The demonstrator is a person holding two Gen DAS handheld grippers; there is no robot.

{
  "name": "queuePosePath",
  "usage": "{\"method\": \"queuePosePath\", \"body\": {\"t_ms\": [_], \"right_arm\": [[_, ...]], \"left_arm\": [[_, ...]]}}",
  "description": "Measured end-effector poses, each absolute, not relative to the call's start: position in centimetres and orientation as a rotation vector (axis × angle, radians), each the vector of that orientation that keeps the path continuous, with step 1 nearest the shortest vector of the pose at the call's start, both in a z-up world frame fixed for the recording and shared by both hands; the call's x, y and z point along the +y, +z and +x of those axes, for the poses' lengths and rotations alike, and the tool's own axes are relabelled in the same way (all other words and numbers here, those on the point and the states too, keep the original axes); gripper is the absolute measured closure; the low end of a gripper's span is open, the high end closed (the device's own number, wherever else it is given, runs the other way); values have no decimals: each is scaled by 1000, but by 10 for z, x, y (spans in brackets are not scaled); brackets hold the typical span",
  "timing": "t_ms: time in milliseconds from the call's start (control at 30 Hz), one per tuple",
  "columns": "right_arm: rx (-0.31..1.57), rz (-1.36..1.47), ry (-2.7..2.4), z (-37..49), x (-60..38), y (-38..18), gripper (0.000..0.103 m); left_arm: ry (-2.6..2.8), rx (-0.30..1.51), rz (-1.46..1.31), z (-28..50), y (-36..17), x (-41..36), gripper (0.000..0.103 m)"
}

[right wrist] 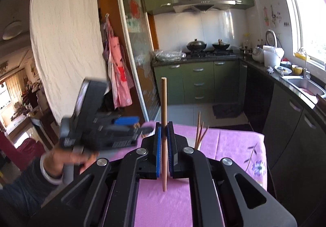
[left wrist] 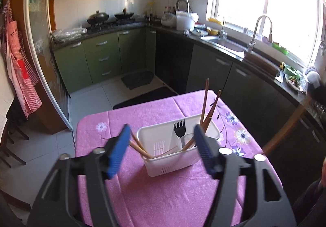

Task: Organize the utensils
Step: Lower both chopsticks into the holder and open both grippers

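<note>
A white plastic utensil basket (left wrist: pixel 173 155) stands on the pink tablecloth (left wrist: pixel 163 196). It holds several wooden chopsticks (left wrist: pixel 205 104) and a black fork (left wrist: pixel 179 128). My left gripper (left wrist: pixel 161 149) is open and empty, its blue pads on either side of the basket, a little in front of it. My right gripper (right wrist: pixel 164 145) is shut on one wooden chopstick (right wrist: pixel 164 108), held upright above the cloth. That chopstick also shows at the right edge of the left wrist view (left wrist: pixel 285 125). The left gripper appears at the left of the right wrist view (right wrist: pixel 126 123). Chopstick tips (right wrist: pixel 199 131) rise behind the right fingers.
The small table (right wrist: pixel 240 145) stands in a kitchen. Dark cabinets and a counter with a sink (left wrist: pixel 228 43) run along the right. Green cabinets and a stove with pans (left wrist: pixel 110 17) are at the back. An apron (left wrist: pixel 18 63) hangs at the left.
</note>
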State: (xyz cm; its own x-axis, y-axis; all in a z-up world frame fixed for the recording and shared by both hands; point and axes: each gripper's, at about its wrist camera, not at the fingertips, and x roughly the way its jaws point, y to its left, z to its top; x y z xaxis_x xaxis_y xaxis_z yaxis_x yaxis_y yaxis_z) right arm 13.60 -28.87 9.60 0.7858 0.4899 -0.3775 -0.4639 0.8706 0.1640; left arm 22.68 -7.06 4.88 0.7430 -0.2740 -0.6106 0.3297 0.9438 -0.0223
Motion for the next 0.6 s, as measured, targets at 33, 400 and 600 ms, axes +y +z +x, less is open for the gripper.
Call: {"method": "queuePosePath", "body": {"t_ms": [33,400,600], "right_arm": [[408,69,503,142,-290,106,97],[376,82,400,212,-280,135,96],[490,76,388,245,-267,84,96]], "left_arm": [[-325,627,77,217,52,-66,19],[-141,485,103,118,17,-21,7],[-131,545,8,102,-12,2,7]]}}
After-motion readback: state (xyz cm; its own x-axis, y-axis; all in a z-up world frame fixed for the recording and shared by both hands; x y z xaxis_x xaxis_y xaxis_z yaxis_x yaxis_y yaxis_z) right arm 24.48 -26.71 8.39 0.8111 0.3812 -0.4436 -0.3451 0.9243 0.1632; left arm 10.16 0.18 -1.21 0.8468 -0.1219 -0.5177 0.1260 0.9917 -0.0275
